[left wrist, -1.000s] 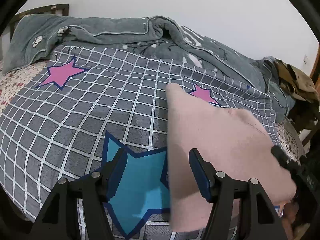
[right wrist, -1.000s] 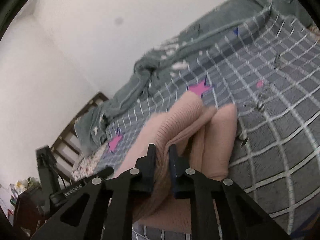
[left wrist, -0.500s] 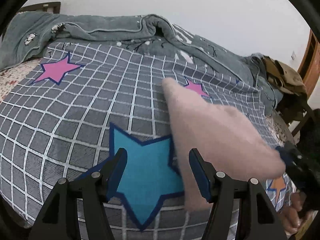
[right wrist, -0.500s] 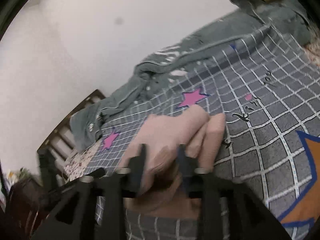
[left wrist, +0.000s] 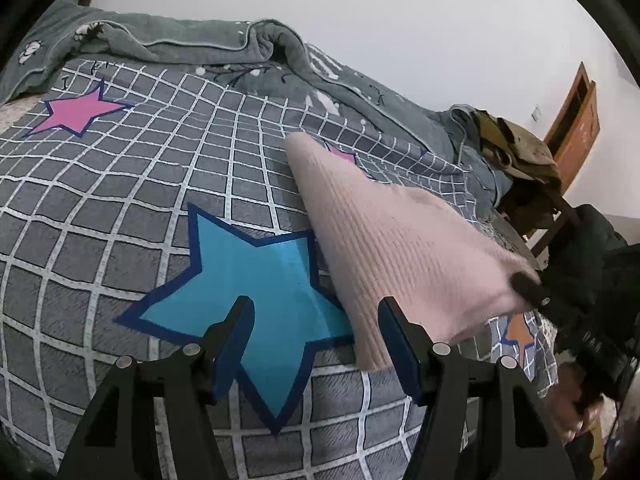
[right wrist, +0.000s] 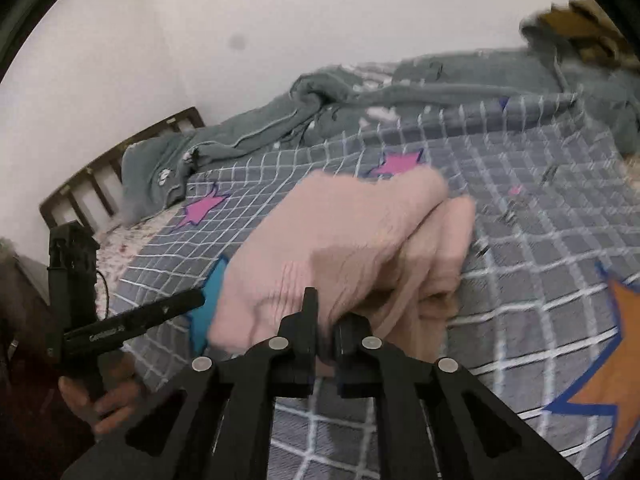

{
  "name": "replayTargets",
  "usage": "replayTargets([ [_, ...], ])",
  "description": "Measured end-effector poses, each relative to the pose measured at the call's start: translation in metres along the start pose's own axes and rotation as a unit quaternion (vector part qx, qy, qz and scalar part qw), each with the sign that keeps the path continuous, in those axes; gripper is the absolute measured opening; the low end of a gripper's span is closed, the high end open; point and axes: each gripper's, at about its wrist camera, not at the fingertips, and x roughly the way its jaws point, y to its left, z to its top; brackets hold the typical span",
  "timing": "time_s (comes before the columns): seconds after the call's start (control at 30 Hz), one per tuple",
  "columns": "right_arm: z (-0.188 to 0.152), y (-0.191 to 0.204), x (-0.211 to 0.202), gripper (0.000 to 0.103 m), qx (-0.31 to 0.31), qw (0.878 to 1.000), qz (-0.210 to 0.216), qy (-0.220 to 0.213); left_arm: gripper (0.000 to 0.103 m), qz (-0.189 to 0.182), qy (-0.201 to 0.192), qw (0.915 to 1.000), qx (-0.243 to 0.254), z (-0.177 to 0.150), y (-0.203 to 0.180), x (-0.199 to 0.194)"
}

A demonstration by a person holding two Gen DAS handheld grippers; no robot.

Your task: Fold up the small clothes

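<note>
A folded pink knit garment lies across the grey checked bedspread, its near end lifted. It also shows in the right wrist view, bunched in thick folds. My right gripper is shut on the garment's near edge; it shows at the right of the left wrist view. My left gripper is open and empty, held above the blue star just left of the garment. It shows at the left of the right wrist view.
A rumpled grey-green blanket lies along the far side of the bed. A wooden headboard stands at the left end. A brown garment heap sits on a wooden chair at the right. An orange star marks the near right bedspread.
My right gripper has pulled the pink garment's near end right and towards the bed's near edge. The left gripper stayed open and drew back from the garment, over the blue star.
</note>
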Motion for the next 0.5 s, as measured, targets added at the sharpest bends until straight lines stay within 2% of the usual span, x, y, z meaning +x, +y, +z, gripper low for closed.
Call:
replayTargets([
  [0.03, -0.001, -0.005, -0.008, 0.006, 0.004, 1.000, -0.001, -0.009, 0.062, -0.004, -0.006, 1.0000, 0.001, 0.000, 0.002, -0.004],
  [0.1, -0.008, -0.024, -0.011, 0.005, 0.030, 0.999, -0.005, 0.009, 0.062, -0.012, -0.013, 0.9998, -0.007, 0.001, 0.006, -0.008],
  [0.17, -0.021, -0.037, 0.004, 0.006, 0.051, 0.997, -0.016, 0.054, 0.062, -0.020, -0.009, 0.9995, -0.024, 0.003, 0.010, -0.006],
  [0.23, -0.032, -0.034, 0.018, 0.006, 0.039, 0.995, -0.026, 0.088, 0.062, -0.018, -0.002, 0.9995, -0.024, 0.007, 0.008, -0.003],
  [0.33, -0.023, -0.022, 0.010, 0.011, 0.008, 0.998, -0.019, 0.065, 0.062, -0.005, 0.000, 1.0000, -0.008, 0.019, -0.002, 0.001],
  [0.4, -0.010, -0.020, 0.005, 0.029, 0.000, 0.999, -0.003, 0.046, 0.062, -0.002, 0.003, 1.0000, -0.003, 0.031, -0.008, 0.006],
  [0.47, 0.004, -0.018, 0.011, 0.039, -0.003, 0.999, 0.001, 0.036, 0.062, 0.007, 0.003, 1.0000, 0.001, 0.046, -0.013, 0.015],
  [0.5, 0.012, -0.019, 0.019, 0.039, -0.002, 0.999, -0.001, 0.035, 0.062, 0.013, 0.001, 0.9999, 0.004, 0.054, -0.015, 0.020],
])
